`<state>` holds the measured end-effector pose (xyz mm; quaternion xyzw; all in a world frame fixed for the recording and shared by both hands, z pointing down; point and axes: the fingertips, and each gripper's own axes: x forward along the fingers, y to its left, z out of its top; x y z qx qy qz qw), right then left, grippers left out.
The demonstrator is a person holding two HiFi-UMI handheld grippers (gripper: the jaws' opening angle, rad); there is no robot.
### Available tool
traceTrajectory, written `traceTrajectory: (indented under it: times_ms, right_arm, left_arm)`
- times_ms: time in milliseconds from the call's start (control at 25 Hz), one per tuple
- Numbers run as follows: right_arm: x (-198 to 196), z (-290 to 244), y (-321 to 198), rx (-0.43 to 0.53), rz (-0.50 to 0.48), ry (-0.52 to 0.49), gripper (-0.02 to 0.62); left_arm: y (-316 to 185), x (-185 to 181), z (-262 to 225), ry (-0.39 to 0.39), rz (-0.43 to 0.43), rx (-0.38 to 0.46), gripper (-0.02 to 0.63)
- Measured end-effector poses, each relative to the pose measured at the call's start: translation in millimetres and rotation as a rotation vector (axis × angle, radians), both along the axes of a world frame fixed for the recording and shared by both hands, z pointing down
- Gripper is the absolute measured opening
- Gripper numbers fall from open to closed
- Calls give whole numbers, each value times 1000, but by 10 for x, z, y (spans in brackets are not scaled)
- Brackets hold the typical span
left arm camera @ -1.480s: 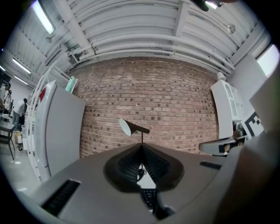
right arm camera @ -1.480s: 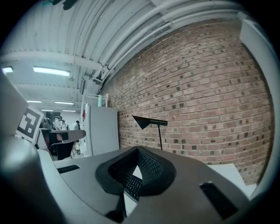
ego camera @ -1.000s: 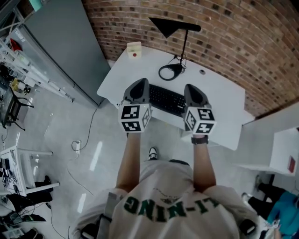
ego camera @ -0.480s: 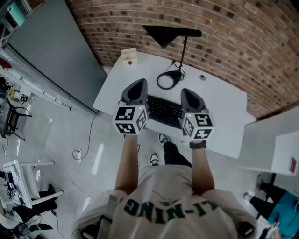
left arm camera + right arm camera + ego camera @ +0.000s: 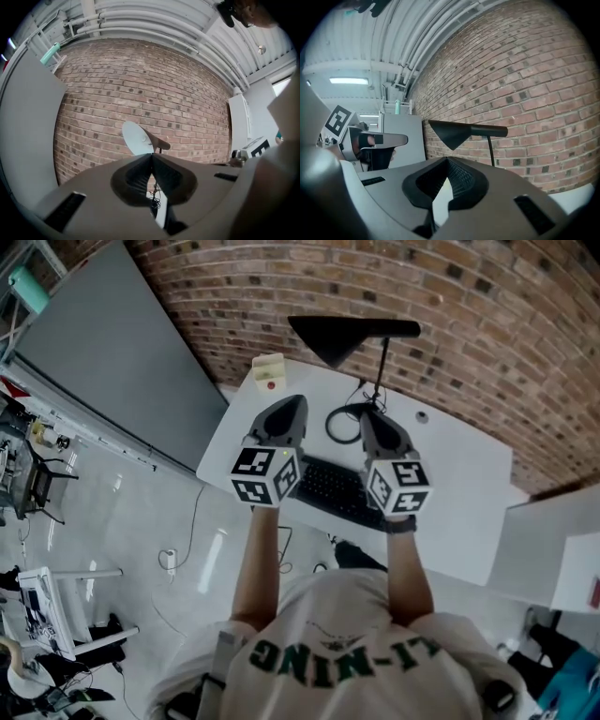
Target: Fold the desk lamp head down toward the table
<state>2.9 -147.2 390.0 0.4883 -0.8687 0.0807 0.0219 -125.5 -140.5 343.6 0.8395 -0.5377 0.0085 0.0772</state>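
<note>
With left tongs [image 5: 290, 404] and right tongs [image 5: 368, 418] both shut, empty, short of desk lamp [image 5: 345, 332] at far edge of surface [image 5: 464, 474]: probably light, stiff-hinged, tippy; grip at its rigid black cone.

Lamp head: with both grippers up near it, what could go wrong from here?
1. The left gripper and right gripper are both shut. If they push the lamp head rather than grip it, the lamp may tip on its thin stem.
2. The keyboard lies right under the grippers and could get knocked if they drop.
</note>
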Motion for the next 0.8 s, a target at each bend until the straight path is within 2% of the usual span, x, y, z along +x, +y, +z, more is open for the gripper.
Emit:
traceTrajectory:
  times_ms: [280,800]
  right_arm:
    - [14,-38,-306,5,-11,-8,-2]
    - [78,18,-645,-53,15,-13,-2]
  left_arm:
    - [-303,33,-5,-6,42,-25,45]
    - [-635,167,-132,-2,134,-35,157]
